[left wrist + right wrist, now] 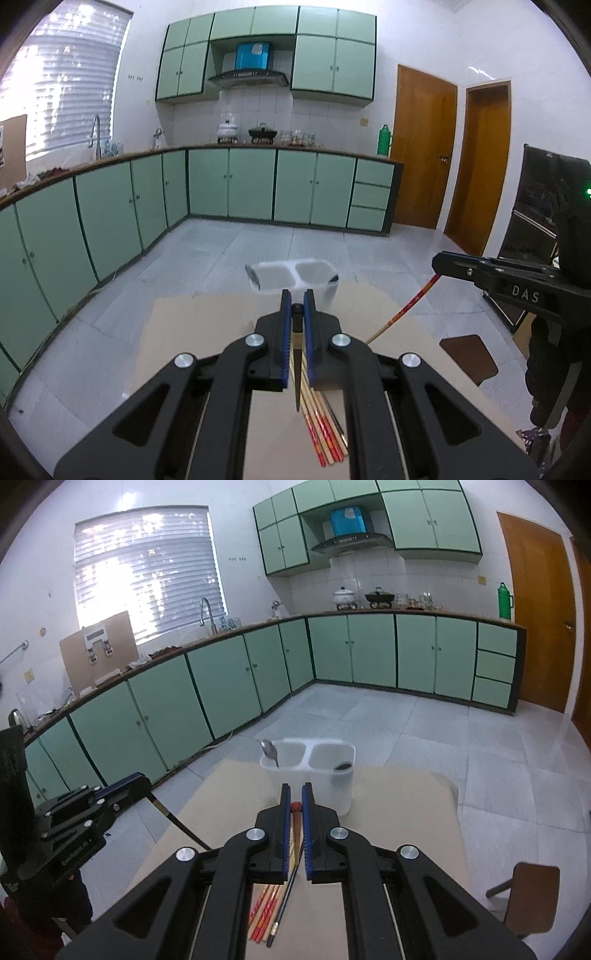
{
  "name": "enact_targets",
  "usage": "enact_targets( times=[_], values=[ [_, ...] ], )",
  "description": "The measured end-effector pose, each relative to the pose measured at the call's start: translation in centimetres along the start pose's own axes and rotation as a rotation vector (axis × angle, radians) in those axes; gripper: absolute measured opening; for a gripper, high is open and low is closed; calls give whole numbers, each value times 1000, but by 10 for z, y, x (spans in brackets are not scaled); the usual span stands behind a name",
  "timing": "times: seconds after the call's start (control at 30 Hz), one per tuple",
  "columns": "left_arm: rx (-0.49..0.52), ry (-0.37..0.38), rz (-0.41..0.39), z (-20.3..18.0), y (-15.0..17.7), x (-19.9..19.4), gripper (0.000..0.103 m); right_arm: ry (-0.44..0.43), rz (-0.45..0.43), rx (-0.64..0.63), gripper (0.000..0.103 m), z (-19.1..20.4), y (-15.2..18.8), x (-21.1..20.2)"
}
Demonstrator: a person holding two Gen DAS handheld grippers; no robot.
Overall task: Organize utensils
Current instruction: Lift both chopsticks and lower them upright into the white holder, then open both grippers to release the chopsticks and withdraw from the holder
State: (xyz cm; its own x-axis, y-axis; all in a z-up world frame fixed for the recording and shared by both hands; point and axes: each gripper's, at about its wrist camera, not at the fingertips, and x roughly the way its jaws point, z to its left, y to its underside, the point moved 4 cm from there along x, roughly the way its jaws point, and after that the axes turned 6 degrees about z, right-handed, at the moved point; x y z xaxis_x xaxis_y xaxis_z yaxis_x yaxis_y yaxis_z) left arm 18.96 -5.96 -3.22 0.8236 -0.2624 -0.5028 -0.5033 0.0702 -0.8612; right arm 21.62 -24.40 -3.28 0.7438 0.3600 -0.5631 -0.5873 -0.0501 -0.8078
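Observation:
My left gripper [297, 297] is shut on a black chopstick [297, 369] that hangs above the table, tip toward the camera. My right gripper [295, 792] is shut on a red-and-wood chopstick [294, 834], which also shows slanting down from it in the left wrist view [402, 312]. Both grippers hover side by side above the tan table [399, 812], short of a white two-compartment holder [343, 794]. A metal spoon [270, 752] stands in its left compartment and a dark spoon [342, 766] in its right. Several loose chopsticks [264, 914] lie on the table beneath the grippers.
A brown chair [532, 897] stands to the right of the table. Beyond the table's far edge there is grey tiled floor [406, 720], then green kitchen cabinets [373, 650]. A dark-clothed person [569, 229] is at the right edge of the left wrist view.

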Motion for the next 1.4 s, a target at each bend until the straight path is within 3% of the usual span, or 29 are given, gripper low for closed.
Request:
enact_targets(
  times=[0.3,0.43,0.6,0.9,1.1,1.17,1.23,1.33,1.4],
  values=[
    [29,0,-152,-7,-78,-2,6,15,-112,-57,6,-4,-76,-21],
    [27,-9,-215,-8,-120,13,5,39,-133,-60,6,-6,-104,-9],
    [47,-47,-258,-12,-149,48,5,87,-129,-61,6,-13,-129,25],
    [17,-61,-149,2,-129,132,6,129,-38,-51,6,-27,-121,102],
    [6,-59,-71,15,-110,157,7,103,33,-40,7,-29,-103,129],
    [2,-54,-60,21,-105,155,7,100,38,-35,14,-32,-97,128],
    [4,-59,-58,25,-101,152,10,112,31,-22,29,-36,-93,124],
    [-4,-61,-57,31,-97,142,20,116,15,-3,38,-42,-90,112],
    [-7,-61,-68,32,-95,131,33,133,-5,-5,47,-44,-86,99]
  ],
)
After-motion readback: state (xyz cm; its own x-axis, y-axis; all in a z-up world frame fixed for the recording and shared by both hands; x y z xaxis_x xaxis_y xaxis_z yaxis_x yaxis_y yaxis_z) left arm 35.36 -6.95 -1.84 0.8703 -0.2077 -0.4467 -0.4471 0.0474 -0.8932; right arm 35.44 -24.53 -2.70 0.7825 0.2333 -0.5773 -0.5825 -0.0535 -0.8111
